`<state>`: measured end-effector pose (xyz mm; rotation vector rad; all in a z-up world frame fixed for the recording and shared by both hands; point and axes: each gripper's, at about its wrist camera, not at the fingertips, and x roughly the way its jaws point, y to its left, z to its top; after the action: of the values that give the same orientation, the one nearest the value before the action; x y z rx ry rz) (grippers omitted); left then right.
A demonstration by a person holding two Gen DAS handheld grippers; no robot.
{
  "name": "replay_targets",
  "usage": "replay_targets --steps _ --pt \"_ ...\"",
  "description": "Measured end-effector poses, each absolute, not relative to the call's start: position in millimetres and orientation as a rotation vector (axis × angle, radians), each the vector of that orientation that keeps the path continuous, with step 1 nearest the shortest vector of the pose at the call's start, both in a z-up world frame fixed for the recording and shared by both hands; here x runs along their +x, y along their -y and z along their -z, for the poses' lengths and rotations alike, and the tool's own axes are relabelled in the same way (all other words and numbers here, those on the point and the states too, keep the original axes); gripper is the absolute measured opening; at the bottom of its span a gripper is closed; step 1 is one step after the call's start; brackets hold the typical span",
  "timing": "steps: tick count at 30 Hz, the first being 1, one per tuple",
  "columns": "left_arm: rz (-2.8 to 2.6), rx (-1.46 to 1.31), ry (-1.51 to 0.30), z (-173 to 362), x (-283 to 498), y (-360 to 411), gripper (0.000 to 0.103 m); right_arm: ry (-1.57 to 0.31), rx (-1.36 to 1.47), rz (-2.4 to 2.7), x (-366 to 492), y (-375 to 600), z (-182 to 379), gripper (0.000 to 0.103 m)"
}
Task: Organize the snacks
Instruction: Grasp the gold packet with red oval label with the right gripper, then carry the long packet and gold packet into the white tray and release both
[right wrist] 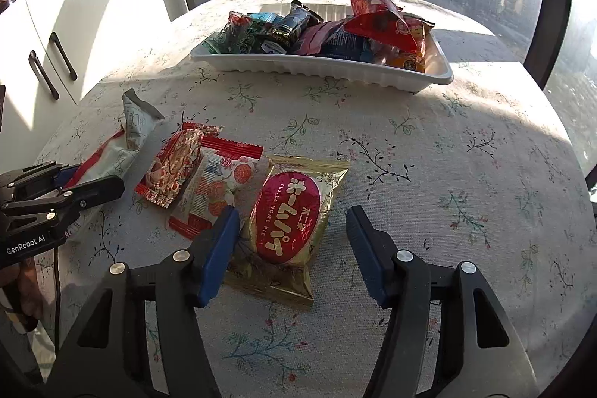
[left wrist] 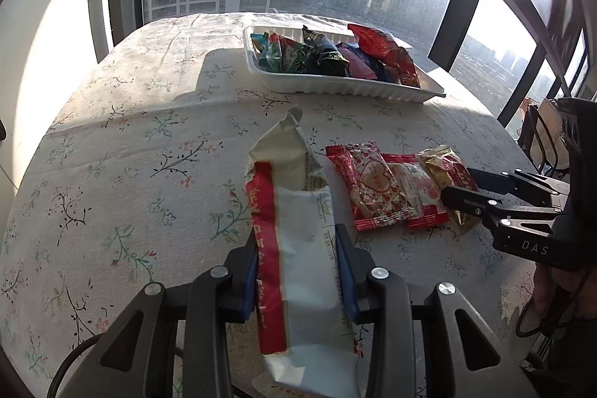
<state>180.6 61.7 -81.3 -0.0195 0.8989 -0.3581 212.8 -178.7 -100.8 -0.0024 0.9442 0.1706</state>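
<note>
Left gripper point(left wrist: 298, 267) clamped on white-red packet point(left wrist: 298, 248). Right gripper point(right wrist: 293, 241) straddles gold pie packet point(right wrist: 287, 219), pads not pressing (gap on right side). Both packets lie near side of white tray point(right wrist: 321, 69), well apart from it.

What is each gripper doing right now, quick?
Left gripper: shut on the long white snack packet with a red stripe.
Right gripper: open, straddling the gold foil pie packet.

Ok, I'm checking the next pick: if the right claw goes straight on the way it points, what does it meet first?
Most likely the gold pie packet, lying between the open fingers of the right claw; the left finger is already close to its edge. Under it is only the tablecloth.
</note>
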Motion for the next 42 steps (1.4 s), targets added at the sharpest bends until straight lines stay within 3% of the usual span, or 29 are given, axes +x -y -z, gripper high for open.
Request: replay_targets --steps 2,14,19,42 --pt "0.359 -0.022 -0.899 81 181 -62 0.037 -0.944 -0.015 -0.153 212 183 100 0.040" --pt "0.357 -0.019 -0.899 82 181 -62 0.037 -0.952 -0.096 -0.177 225 176 102 0.040" --pt "0.357 -0.019 -0.899 82 181 -62 0.037 -0.941 -0.058 -0.183 221 183 101 0.030" --pt "0.338 -0.022 -0.877 79 177 -63 0.037 -0.852 0.054 -0.203 196 210 84 0.029"
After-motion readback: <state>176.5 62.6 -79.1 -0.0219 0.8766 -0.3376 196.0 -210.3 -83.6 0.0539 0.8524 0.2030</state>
